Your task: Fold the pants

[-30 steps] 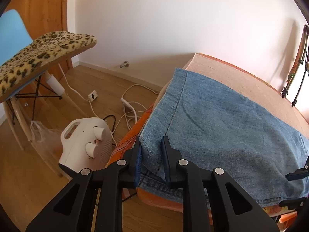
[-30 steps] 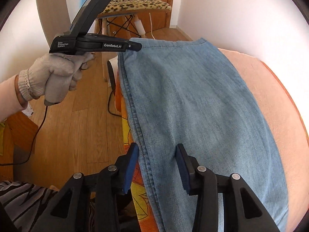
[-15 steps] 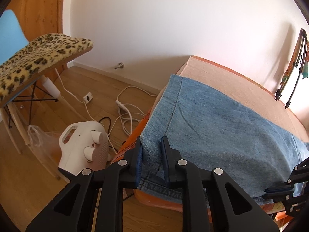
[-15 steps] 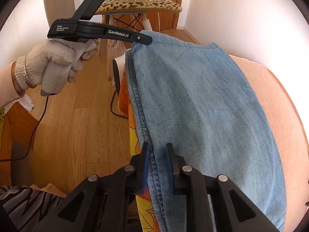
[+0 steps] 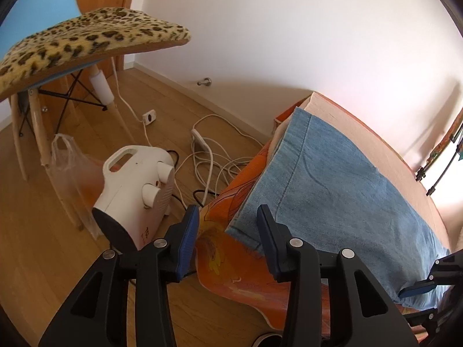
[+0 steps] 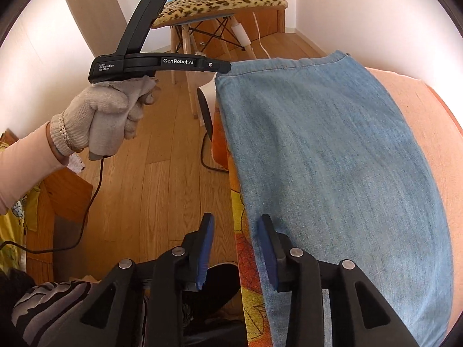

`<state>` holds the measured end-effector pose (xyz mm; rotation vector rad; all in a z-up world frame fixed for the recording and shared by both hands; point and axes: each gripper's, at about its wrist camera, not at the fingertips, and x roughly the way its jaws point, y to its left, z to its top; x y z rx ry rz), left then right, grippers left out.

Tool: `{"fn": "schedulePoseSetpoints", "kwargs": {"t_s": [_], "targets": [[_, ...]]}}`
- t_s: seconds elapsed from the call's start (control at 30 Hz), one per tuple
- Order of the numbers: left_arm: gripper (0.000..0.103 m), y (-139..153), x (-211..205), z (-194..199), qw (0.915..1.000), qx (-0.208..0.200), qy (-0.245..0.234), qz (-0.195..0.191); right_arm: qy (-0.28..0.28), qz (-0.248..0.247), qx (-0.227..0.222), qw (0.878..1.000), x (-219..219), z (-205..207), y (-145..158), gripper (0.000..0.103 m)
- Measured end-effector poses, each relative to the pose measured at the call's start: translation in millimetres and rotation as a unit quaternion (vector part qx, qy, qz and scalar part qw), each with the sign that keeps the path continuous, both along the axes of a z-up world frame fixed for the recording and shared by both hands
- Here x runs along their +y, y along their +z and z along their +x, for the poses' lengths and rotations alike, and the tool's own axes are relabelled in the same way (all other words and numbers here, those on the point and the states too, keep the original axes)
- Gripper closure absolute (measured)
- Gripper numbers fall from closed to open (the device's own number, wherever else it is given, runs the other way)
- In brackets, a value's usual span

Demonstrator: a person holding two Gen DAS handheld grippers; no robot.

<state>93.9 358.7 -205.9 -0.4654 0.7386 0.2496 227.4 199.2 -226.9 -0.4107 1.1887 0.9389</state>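
Both grippers, clamped on the jeans' near edge half a second ago, have let go and pulled back.

- Left gripper point(image 5: 227, 231): fingers spread apart, nothing between them; hovers off the bed's near edge, by the jeans' hem corner. In the right wrist view its tip point(image 6: 222, 67) is at that hem corner; contact cannot be told.
- Right gripper point(image 6: 235, 250): fingers spread apart, holding nothing; the right finger lies over the jeans' near edge, the left finger over the floor.
- Jeans point(image 5: 332, 190): blue denim, folded into one long flat strip along the bed's near edge, hem towards the chair end.
- Bed point(image 5: 376, 144): peach cover; an orange patterned sheet point(image 5: 231, 263) hangs over the near edge below the jeans.
- Left hand point(image 6: 101, 115): white knit glove, gripping the left gripper's handle.
- Chair point(image 5: 86, 40): leopard-print seat, pale wooden legs, beyond the bed's end.
- Fan heater point(image 5: 130, 190): white, on the wooden floor point(image 5: 43, 260) beside a plastic bag point(image 5: 69, 167).
- Cables point(image 5: 208, 162): white, loose on the floor.
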Motion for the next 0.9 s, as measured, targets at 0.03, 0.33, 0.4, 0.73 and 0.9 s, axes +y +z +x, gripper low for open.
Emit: {"fn": "schedulePoseSetpoints", "kwargs": {"t_s": [0.03, 0.33, 0.4, 0.73, 0.9], "targets": [[0.062, -4, 3, -3, 0.9998, -0.001, 0.001, -0.021, 0.000, 0.004, -0.001, 1.000, 0, 2, 1, 0.070], [0.061, -23, 4, -4, 0.9806, -0.027, 0.017, -0.193, -0.034, 0.017, -0.015, 0.999, 12, 19, 7, 0.070], [0.055, -25, 1, 0, 0.9781, -0.025, 0.019, -0.206, -0.036, 0.016, -0.016, 0.999, 11, 15, 9, 0.070], [0.059, -38, 16, 4, 0.9610, -0.033, 0.091, -0.259, -0.045, 0.010, -0.026, 0.999, 10, 16, 13, 0.070], [0.071, -34, 10, 4, 0.9687, -0.026, 0.099, -0.227, -0.066, 0.016, -0.020, 0.997, 3, 27, 17, 0.070]]}}
